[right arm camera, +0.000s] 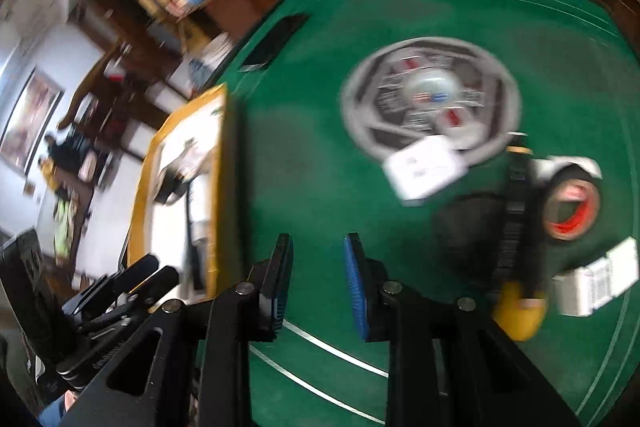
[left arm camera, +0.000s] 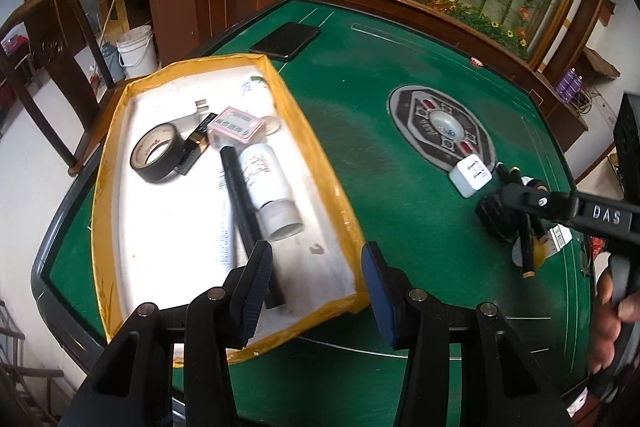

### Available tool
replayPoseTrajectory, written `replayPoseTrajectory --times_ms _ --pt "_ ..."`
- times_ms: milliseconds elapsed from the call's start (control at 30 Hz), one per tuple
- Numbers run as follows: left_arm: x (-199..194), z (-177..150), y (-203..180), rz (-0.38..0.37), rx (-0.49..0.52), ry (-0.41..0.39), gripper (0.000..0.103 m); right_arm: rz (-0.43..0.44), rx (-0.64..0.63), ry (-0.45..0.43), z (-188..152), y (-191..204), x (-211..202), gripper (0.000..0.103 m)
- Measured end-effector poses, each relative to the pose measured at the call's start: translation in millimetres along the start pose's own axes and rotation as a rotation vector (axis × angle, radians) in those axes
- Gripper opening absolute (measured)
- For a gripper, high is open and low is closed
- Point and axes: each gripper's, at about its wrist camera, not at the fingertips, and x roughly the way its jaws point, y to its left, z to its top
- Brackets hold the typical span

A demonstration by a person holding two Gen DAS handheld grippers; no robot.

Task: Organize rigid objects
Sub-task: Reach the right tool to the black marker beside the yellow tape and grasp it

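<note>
A yellow-rimmed white tray [left arm camera: 316, 131] holds a black tape roll [left arm camera: 158, 153], a white bottle [left arm camera: 270, 183], a black marker [left arm camera: 244, 211] and a pink card box [left arm camera: 238, 127]. My left gripper [left arm camera: 316, 267] hangs open over the tray's near corner, with nothing gripped. On the felt at the right lies a heap: a white block [left arm camera: 470, 175], dark pieces and a yellow item [left arm camera: 538, 255]. My right gripper [left arm camera: 496, 205] reaches over that heap. The right wrist view is blurred; there my right gripper [right arm camera: 318, 267] stands slightly open and empty above bare felt, left of the white block [right arm camera: 426, 167] and a red-lined tape roll [right arm camera: 572, 211].
The green felt table [left arm camera: 360, 75] has a round grey console [left arm camera: 440, 127] in its middle and a black phone [left arm camera: 286, 41] at the far edge. A wooden cabinet and a planter border the far side. A chair [left arm camera: 52, 47] and white bucket [left arm camera: 138, 51] stand left.
</note>
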Motion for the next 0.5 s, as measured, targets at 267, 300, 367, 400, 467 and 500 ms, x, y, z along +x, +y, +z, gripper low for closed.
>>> replayPoseTrajectory --times_ms 267,300,367,400,467,500 --pt "0 -5 -26 -0.005 0.056 0.003 0.049 -0.074 0.199 -0.085 7 -95 -32 0.028" --pt "0 -6 -27 -0.007 0.056 0.004 0.049 -0.081 0.212 -0.084 8 -102 -33 0.028" --pt "-1 -7 -30 -0.016 0.059 0.006 0.049 -0.076 0.23 -0.069 9 -113 -31 0.028" --pt "-1 -7 -31 -0.016 0.061 0.005 0.049 -0.072 0.237 -0.064 9 -115 -29 0.028" --pt "-1 -9 -33 -0.018 0.062 0.006 0.049 -0.052 0.229 -0.049 9 -114 -25 0.032" --pt "-1 -10 -33 -0.021 0.061 0.012 0.049 -0.046 0.222 -0.035 9 -112 -20 0.033"
